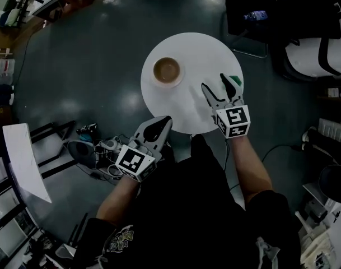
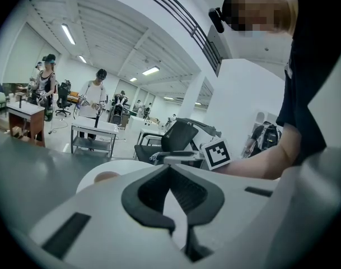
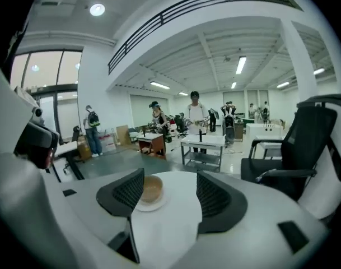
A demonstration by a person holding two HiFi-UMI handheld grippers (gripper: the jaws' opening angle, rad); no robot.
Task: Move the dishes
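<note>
At the near-left edge of the round white desk the left tongs hang just off the rim. Their jaws are together at the tips with nothing between them, and they point across the top toward the far side.

Farther in, on the far-left part of the desk, stands the brown round bowl. It sits upright on a white saucer that hardly shows against the white top. This pair looks like the dishes to be moved, and neither tongs touch it yet.

To the right, the right tongs hover over the right half of the desk with jaws apart and empty. In the right gripper view the bowl lies ahead, but toward the left jaw and not centred in the gap.

Just beyond them, at the right rim, is a small green thing; what it is cannot be told.

The step in hand appears to be the reach for the bowl. To do it well, the right tongs would likely swing left until the bowl's rim sits squarely between the jaws. They should then come in low and level. Taking one wall of the bowl, one jaw inside and one outside, seems surer than straddling the whole bowl. A gentle squeeze and a straight lift should keep the saucer from skating. The left tongs could open and steady the saucer's near edge.
</note>
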